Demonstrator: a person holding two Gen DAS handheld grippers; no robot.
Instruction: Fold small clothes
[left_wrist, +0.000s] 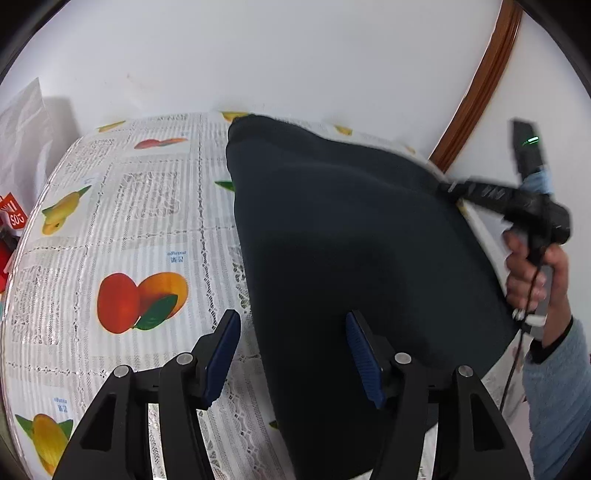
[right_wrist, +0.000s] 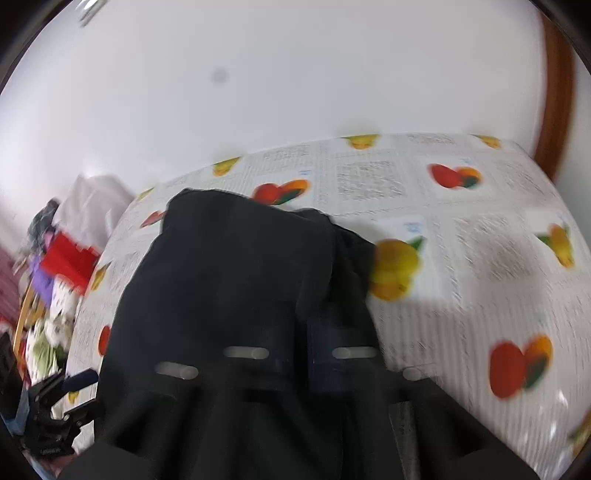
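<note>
1. The dark garment (left_wrist: 354, 258) lies spread on the fruit-print tablecloth (left_wrist: 122, 229), long axis running from the near edge toward the wall.
2. Right gripper (left_wrist: 448, 189) is clamped on the garment's far right edge, fabric bunched in its jaws.
3. Left gripper (left_wrist: 291, 354) hangs released over the near left edge, one finger above cloth, nothing pinched.
4. So I reckon the left one's nearest to that near corner.

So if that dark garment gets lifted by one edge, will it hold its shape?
Probably not. The dark garment drapes and creases where the right gripper pinches it, so it looks floppy. It may drag on the lacy tablecloth.
</note>
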